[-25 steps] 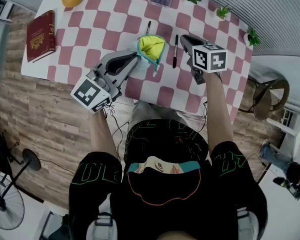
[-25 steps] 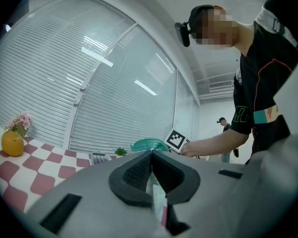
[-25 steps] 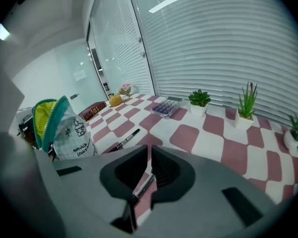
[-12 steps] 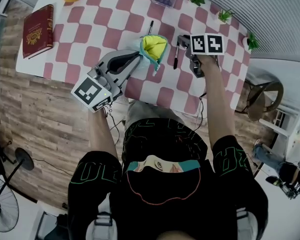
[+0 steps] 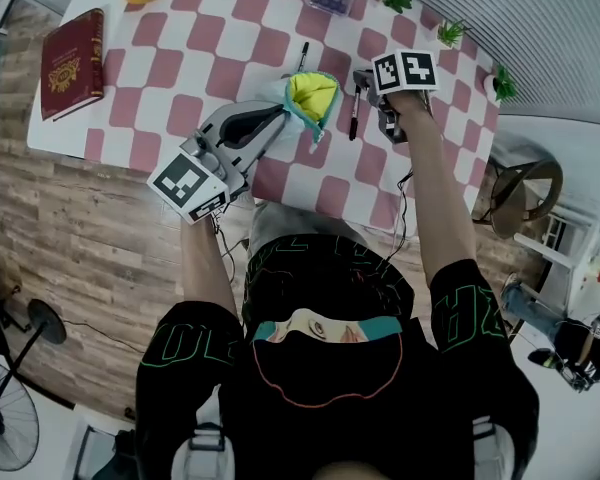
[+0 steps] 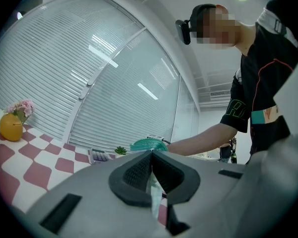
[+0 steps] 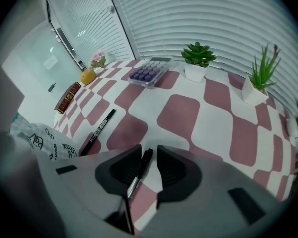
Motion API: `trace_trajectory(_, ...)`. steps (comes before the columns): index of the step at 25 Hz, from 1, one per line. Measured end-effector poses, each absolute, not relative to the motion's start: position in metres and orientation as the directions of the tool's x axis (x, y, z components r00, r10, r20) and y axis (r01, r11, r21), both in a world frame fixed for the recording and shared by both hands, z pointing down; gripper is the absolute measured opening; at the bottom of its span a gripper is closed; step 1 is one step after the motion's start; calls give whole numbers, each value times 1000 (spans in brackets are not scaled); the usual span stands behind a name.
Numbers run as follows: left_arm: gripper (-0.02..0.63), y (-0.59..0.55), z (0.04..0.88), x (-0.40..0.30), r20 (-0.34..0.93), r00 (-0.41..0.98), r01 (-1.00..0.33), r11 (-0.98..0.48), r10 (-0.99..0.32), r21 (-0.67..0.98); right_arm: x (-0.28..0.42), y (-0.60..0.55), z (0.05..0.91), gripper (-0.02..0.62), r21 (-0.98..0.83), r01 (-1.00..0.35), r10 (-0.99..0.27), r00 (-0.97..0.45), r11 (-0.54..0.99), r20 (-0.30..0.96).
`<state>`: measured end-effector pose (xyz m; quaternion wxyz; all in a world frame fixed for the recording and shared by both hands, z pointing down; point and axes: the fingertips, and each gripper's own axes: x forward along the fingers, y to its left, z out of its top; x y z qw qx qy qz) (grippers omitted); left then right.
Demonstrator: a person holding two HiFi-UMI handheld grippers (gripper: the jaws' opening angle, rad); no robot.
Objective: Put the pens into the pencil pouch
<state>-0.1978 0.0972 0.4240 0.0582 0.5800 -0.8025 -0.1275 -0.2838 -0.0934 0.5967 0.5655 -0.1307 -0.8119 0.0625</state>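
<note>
Right gripper view: pen flat on tabletop between jaws of right claw, just opened, pads clear of it, lined up for a pinch. Left claw clenched on pencil pouch rim, propping mouth open for loading. Other pen waiting beside pouch.

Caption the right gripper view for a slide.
Right gripper, jaws just opening, straddles a black pen on the checkered table; a second pen lies beyond.
</note>
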Motion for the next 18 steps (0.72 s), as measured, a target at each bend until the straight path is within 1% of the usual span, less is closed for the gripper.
trace_trajectory(9,2,104,426,-200,-59,-300,-921,272,-952,279,-283,-95,604,84,-236,79,249,-268,969,931)
trace_trajectory(18,2,103,423,-199,-65,-267,-931,240,-962,274,-279,-93,602,58,-281,2,266,-326,960,907)
